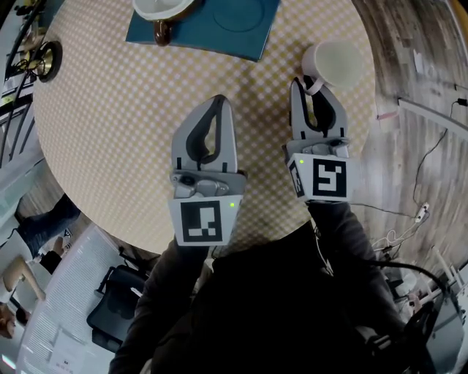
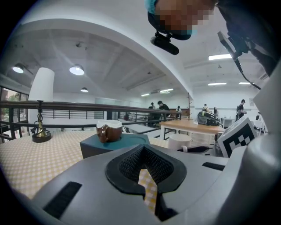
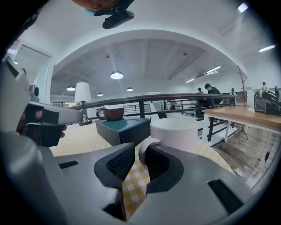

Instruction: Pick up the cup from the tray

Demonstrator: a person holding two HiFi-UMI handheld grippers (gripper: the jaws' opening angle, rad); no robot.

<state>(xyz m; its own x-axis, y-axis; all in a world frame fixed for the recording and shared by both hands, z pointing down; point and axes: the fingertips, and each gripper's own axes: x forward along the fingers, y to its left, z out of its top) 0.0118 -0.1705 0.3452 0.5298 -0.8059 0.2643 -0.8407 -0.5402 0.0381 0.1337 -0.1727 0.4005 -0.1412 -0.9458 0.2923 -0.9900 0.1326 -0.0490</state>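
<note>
Round desk (image 1: 102, 124) with a yellow checked surface. A teal tray (image 1: 241, 33) lies at its far edge and is taken as the reference. On the tray's left part a brown cup (image 1: 162, 18) with a pale inside stands upright, its handle turned toward the person. The white cup (image 1: 338, 62) is off the tray: it stands upright on the desk to the right of the tray and nearer the person, close to the desk's rim and apart from the tray. Its handle (image 3: 142, 147) points toward the person and lies between the jaws of the right claw (image 1: 310, 86). Right claw: released; the jaws stand a little apart, the handle lies against the right-hand pad, and checked desk shows in the gap beside the left-hand pad, so no grip is made. Left claw (image 1: 218, 101): clenched on nothing, tips together, over bare desk on the person's side of the tray, in line with the tray's middle and well apart from both cups. A lamp (image 1: 42, 60) with a brass foot stands at the desk's rim, well to the left of the tray
</note>
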